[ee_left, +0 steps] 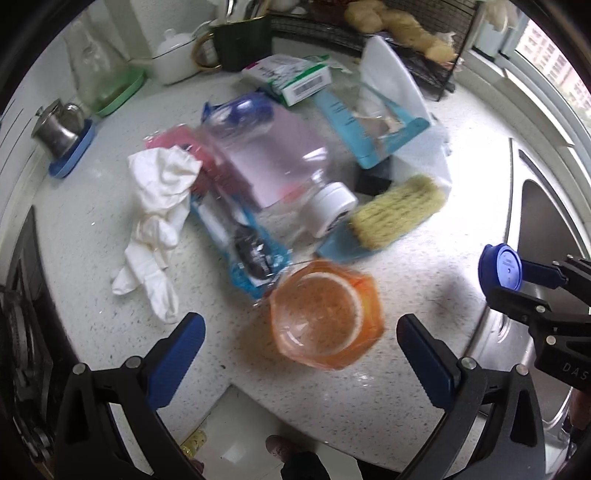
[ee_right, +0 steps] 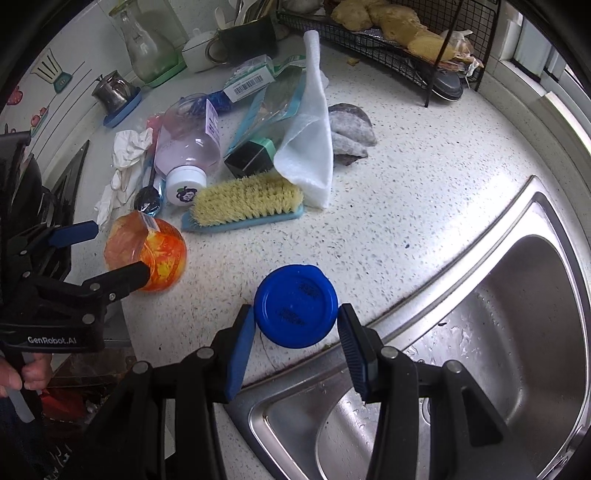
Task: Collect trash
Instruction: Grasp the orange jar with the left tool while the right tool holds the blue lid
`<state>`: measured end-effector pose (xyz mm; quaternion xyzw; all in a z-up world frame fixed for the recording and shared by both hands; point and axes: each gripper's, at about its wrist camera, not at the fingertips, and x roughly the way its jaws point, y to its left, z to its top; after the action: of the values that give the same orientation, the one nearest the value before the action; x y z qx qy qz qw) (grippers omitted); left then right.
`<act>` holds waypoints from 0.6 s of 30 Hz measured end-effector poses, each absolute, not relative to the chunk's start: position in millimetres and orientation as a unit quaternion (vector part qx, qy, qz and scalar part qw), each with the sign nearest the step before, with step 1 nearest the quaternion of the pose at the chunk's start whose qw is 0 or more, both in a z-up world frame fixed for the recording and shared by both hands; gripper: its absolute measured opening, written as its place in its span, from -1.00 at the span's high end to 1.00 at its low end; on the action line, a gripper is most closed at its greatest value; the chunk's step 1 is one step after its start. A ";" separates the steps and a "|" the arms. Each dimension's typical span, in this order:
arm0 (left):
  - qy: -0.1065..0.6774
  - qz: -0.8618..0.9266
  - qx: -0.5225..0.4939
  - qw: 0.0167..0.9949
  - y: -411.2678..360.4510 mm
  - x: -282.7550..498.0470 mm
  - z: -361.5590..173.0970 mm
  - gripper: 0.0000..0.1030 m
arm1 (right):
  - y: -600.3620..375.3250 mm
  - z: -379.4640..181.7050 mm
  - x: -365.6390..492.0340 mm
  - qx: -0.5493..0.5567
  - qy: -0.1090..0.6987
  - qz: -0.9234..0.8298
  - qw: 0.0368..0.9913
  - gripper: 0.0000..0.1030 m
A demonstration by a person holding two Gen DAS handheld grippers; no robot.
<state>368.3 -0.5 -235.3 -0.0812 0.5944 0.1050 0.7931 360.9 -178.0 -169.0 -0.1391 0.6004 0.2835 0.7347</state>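
Observation:
My right gripper (ee_right: 295,325) is shut on a round blue lid (ee_right: 296,305), held above the counter's edge by the sink; the lid also shows in the left wrist view (ee_left: 501,266). My left gripper (ee_left: 301,343) is open just in front of an orange clear plastic cup (ee_left: 327,314) lying on the white speckled counter; the cup also shows in the right wrist view (ee_right: 147,251). Behind the cup lies a pile: white gloves (ee_left: 155,206), a clear bottle with a white cap (ee_left: 273,170), blue wrappers (ee_left: 251,254), and a small green-and-white box (ee_left: 295,79).
A yellow-bristled scrub brush (ee_right: 245,205) and a white cloth (ee_right: 312,140) lie mid-counter beside a grey rag (ee_right: 351,129). A steel sink (ee_right: 480,350) is at the right. A wire rack (ee_right: 399,33), dark mug, glass bottle and metal pot stand at the back.

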 end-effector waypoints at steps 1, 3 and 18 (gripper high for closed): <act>0.596 0.106 -0.080 0.792 -0.7 371.3 -235.8 -1.00 | -180.3 -167.8 360.9 -0.136 0.601 0.284 0.735 0.16; 0.600 0.107 -0.079 0.789 -0.5 376.9 -240.6 -1.00 | -182.3 -164.8 360.1 -0.133 0.600 0.287 0.735 0.16; 0.612 0.088 -0.106 0.779 -3.6 393.5 -273.5 -0.26 | -171.0 -166.8 355.3 -0.141 0.601 0.294 0.730 0.16</act>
<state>393.5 -3.6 -273.5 -0.1064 0.6122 0.0877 0.7786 355.3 -171.0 -166.8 -0.1412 0.6010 0.2940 0.7297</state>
